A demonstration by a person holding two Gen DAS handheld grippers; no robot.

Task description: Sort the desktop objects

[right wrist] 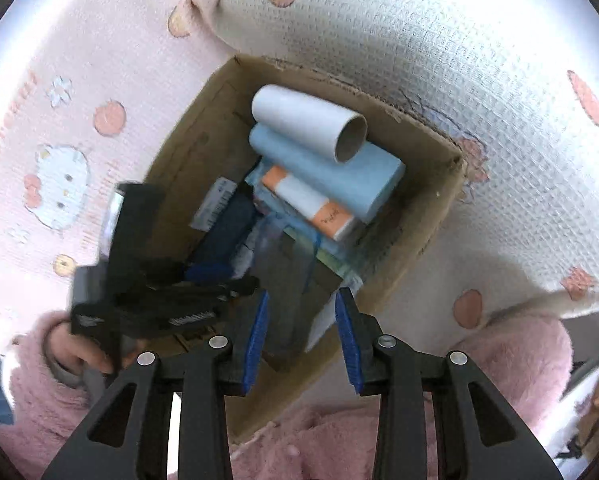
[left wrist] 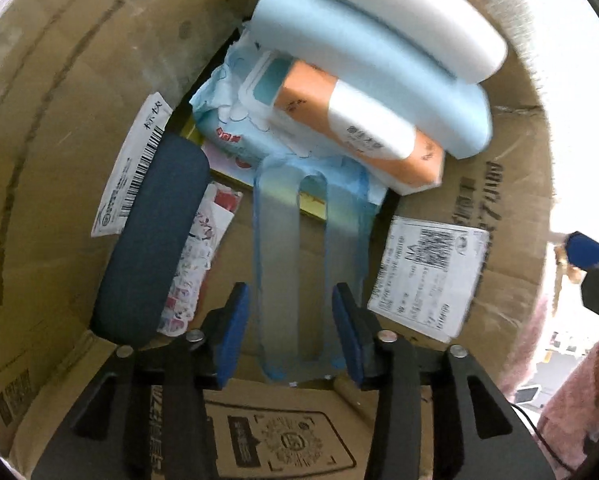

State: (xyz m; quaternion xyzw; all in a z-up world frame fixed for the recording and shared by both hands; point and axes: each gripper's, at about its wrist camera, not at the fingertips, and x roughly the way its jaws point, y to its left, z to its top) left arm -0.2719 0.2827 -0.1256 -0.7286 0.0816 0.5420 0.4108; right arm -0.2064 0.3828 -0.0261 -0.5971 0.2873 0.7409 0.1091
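Note:
A cardboard box (right wrist: 187, 152) holds sorted items: a white paper roll (right wrist: 307, 120), a light blue roll (right wrist: 331, 172), an orange and white pack (right wrist: 311, 204), a wet wipes pack (left wrist: 235, 108) and a dark blue glasses case (left wrist: 155, 236). My left gripper (left wrist: 289, 320) is open inside the box, with a clear blue-edged plastic piece (left wrist: 275, 264) lying between its fingers, apart from the pads. My right gripper (right wrist: 301, 332) is open and empty above the box's near edge. The left gripper also shows in the right wrist view (right wrist: 219, 280), blurred.
The box stands on a white and pink patterned mat (right wrist: 479, 80). Shipping labels (left wrist: 423, 272) are stuck on the box's inner flaps. A pink fuzzy sleeve (right wrist: 511, 356) is near the box. The right gripper's blue fingertip (left wrist: 591, 252) shows at the box's right rim.

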